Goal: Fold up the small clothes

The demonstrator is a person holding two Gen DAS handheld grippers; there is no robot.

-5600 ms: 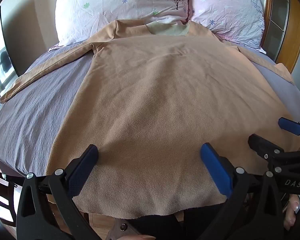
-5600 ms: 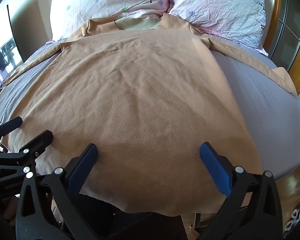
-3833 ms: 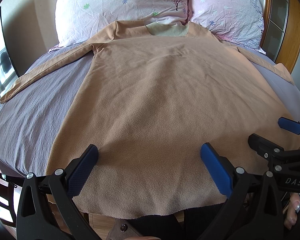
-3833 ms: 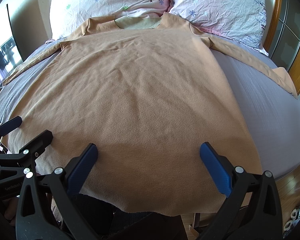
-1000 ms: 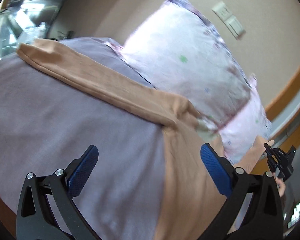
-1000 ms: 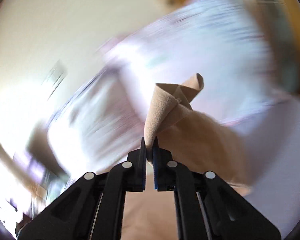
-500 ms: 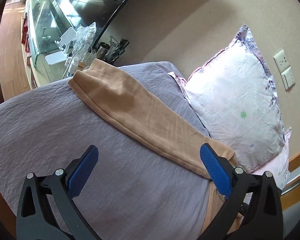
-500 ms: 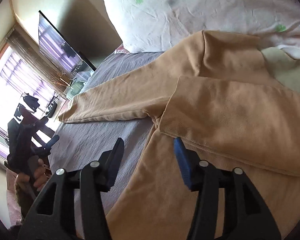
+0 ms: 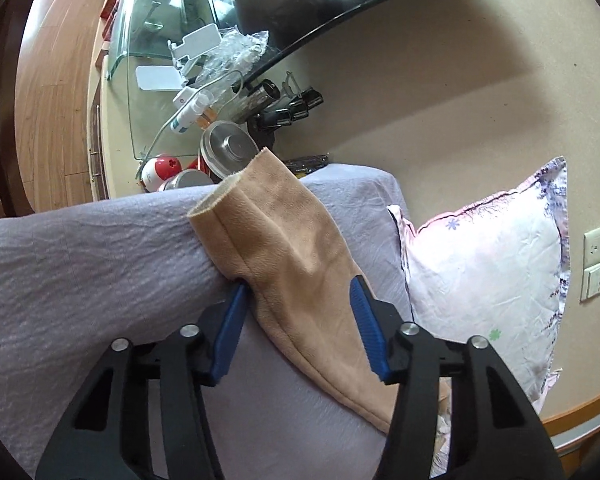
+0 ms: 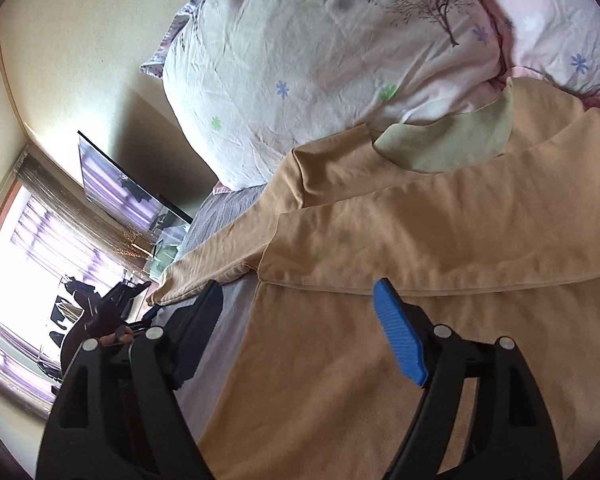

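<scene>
A tan long-sleeved top (image 10: 380,340) lies flat on the grey bed sheet (image 9: 80,272). Its right sleeve (image 10: 440,240) is folded across the chest, below the pale green neck lining (image 10: 452,144). Its left sleeve (image 9: 284,248) lies stretched out toward the bed's edge, cuff at the far end. My left gripper (image 9: 300,300) is open, its jaws on either side of that sleeve near the cuff. My right gripper (image 10: 300,300) is open and empty above the top, near the folded sleeve's end. The left gripper also shows far off in the right wrist view (image 10: 112,312).
Two floral pillows (image 10: 340,60) lie at the head of the bed. Beside the bed's edge a glass-topped stand (image 9: 156,40) holds bottles, jars and clips (image 9: 220,120) under a dark TV screen. A wall socket (image 9: 594,264) is at right.
My left gripper has moved up to the left sleeve's cuff and its jaws have narrowed around it. My right gripper, having let go of the folded right sleeve, has opened wider and drawn back slightly.
</scene>
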